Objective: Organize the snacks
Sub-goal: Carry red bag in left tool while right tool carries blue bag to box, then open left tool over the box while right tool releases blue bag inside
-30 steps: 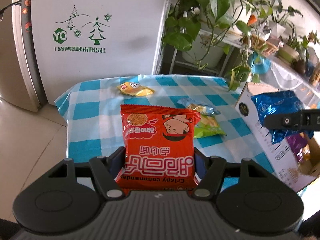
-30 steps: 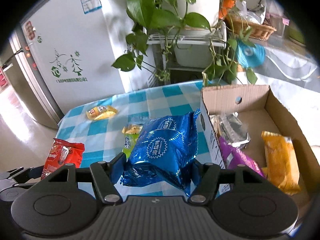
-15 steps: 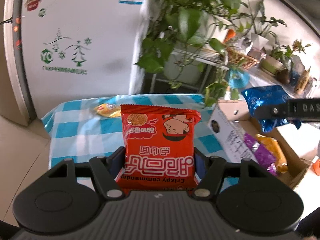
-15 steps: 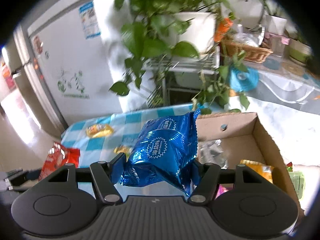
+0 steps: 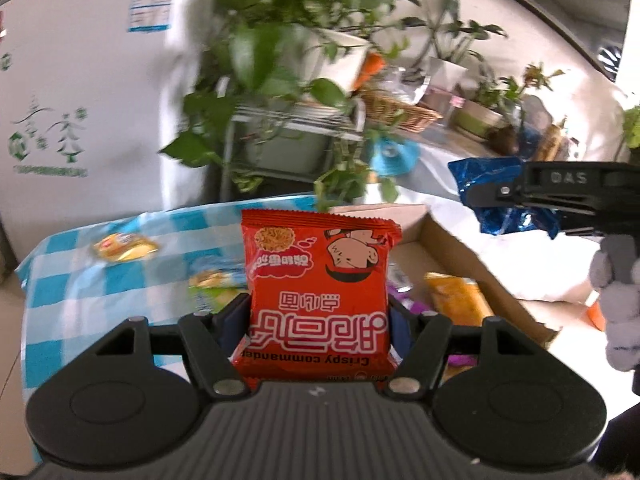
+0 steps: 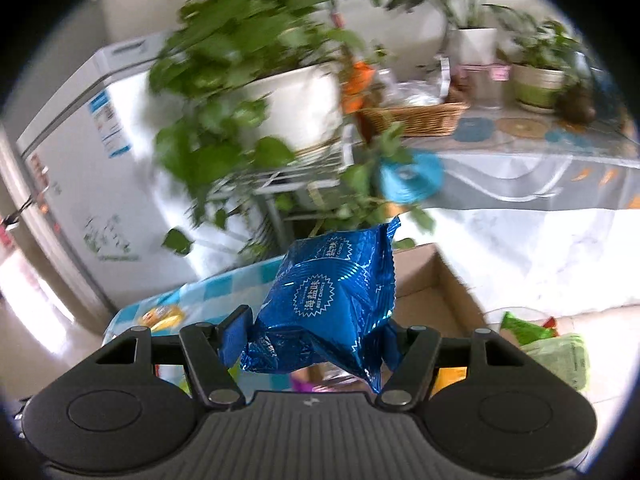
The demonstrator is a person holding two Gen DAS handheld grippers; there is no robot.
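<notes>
My left gripper (image 5: 318,312) is shut on a red noodle-snack packet (image 5: 316,292), held upright in the air. Behind it lies an open cardboard box (image 5: 452,240) holding an orange packet (image 5: 456,294) and purple wrappers. My right gripper (image 6: 316,330) is shut on a shiny blue foil packet (image 6: 332,300), above the box's (image 6: 436,292) near end. From the left wrist view, the right gripper (image 5: 560,196) with the blue packet (image 5: 480,180) hangs at the right, over the box. A yellow snack (image 5: 124,246) and a green-yellow packet (image 5: 216,284) lie on the blue-checked tablecloth (image 5: 80,288).
A white fridge (image 5: 80,100) stands behind the table's left end. A rack of potted plants (image 5: 288,64) with trailing leaves rises just behind the table and box. A side counter with a wicker basket (image 6: 420,118) and pots runs along the right. A green bag (image 6: 560,354) lies beside the box.
Both grippers have swung right and risen with their packets still held. The box now sits behind the red packet, and the table has slid left and lower in both views.
</notes>
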